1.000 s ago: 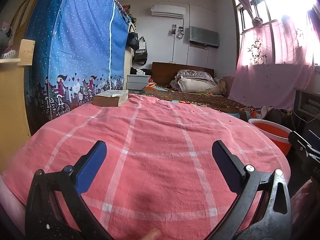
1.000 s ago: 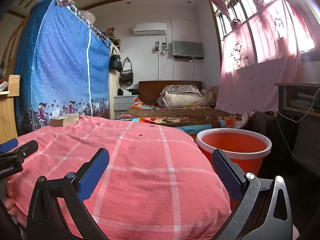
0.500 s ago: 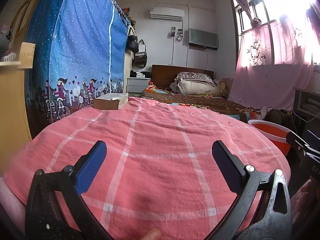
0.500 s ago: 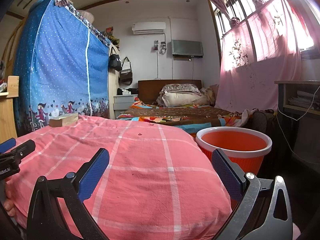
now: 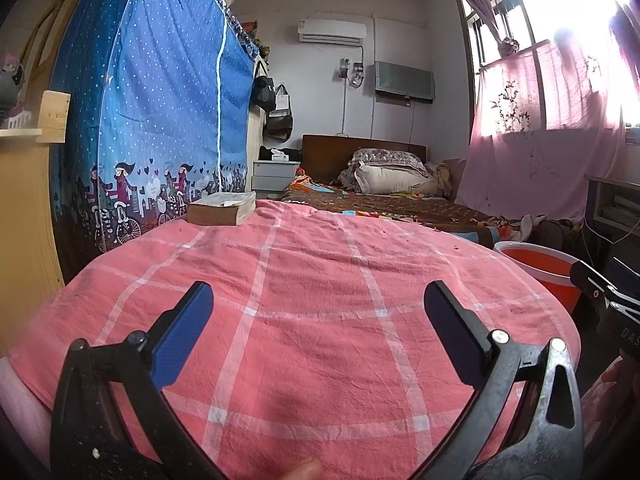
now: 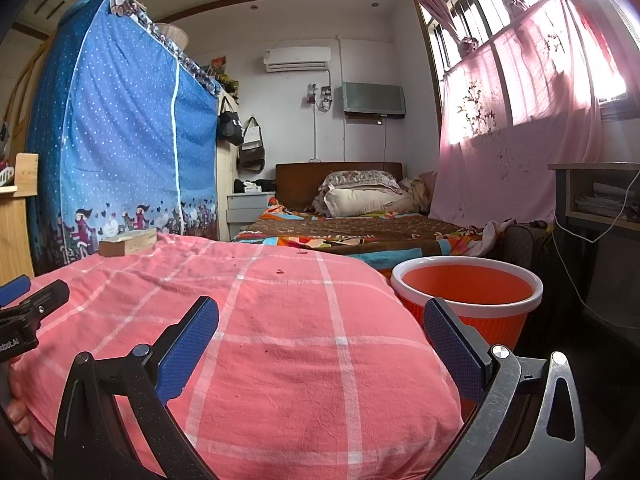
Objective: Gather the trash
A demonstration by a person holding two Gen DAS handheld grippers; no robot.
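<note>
One pink checked cloth (image 5: 312,320), orange bin (image 6: 468,292) beside.

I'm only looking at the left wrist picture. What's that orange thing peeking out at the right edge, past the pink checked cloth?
Observer: It's a round orange bucket with a white rim. The right wrist view shows the whole top of it, close beside the pink checked cloth.
Operator: Is there any trash in it yet?
Observer: None that I can see. The inner wall that shows is bare, but the bottom is hidden.
Operator: And the other gripper? I only get a black sliver of it.
Observer: The right gripper is open, with nothing between its blue pads.
</note>
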